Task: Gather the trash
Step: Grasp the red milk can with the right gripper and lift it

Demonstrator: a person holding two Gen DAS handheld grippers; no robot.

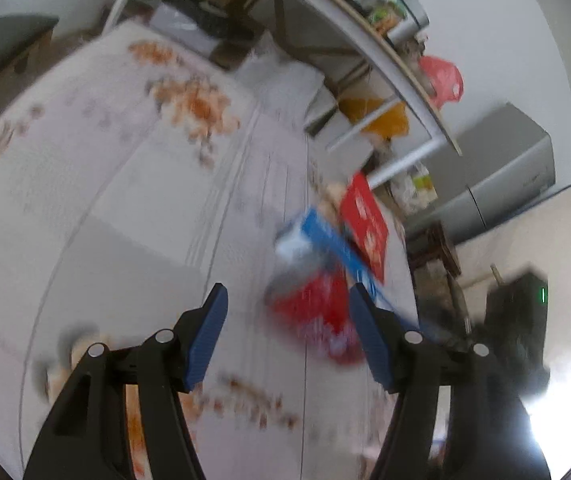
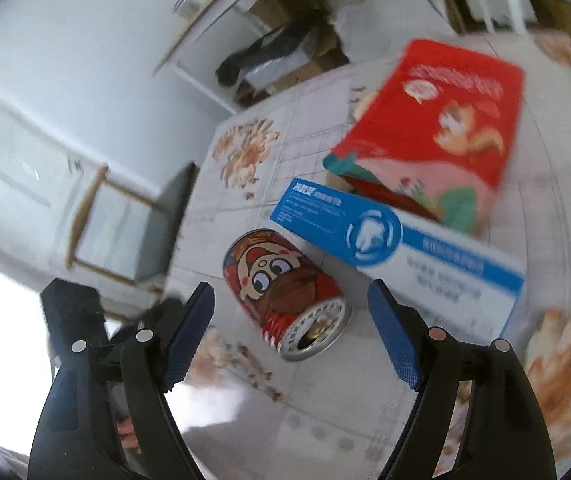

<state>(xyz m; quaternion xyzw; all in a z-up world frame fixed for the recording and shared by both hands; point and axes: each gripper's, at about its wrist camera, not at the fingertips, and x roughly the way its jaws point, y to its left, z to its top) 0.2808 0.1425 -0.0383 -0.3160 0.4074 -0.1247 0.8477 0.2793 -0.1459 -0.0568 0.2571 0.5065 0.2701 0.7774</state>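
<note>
**A:** Where's the can (image 2: 285,294)?

**B:** On its side on the cloth (image 2: 317,112), just ahead of your right gripper (image 2: 291,312) and between the lines of its two fingers. Its opened end faces you; its long axis runs away and a little left, so the jaws sit across its width.

**A:** And the rest?

**B:** The blue box (image 2: 397,248) lies just behind the can, long side running left to right. The red box (image 2: 437,128) sits beyond that, tilted.

**A:** What are my grippers doing?

**B:** Your right one stands wide and holds nothing; the pads are clear of the can. Your left gripper (image 1: 289,320) is partly open and empty too. From its blurred view the can (image 1: 313,300) lies ahead, towards its right finger.

**A:** Which hand takes it?

**B:** I'd judge your right. It looks nearer and squarer. Push forward and down so the pads straddle the can's round body.
</note>
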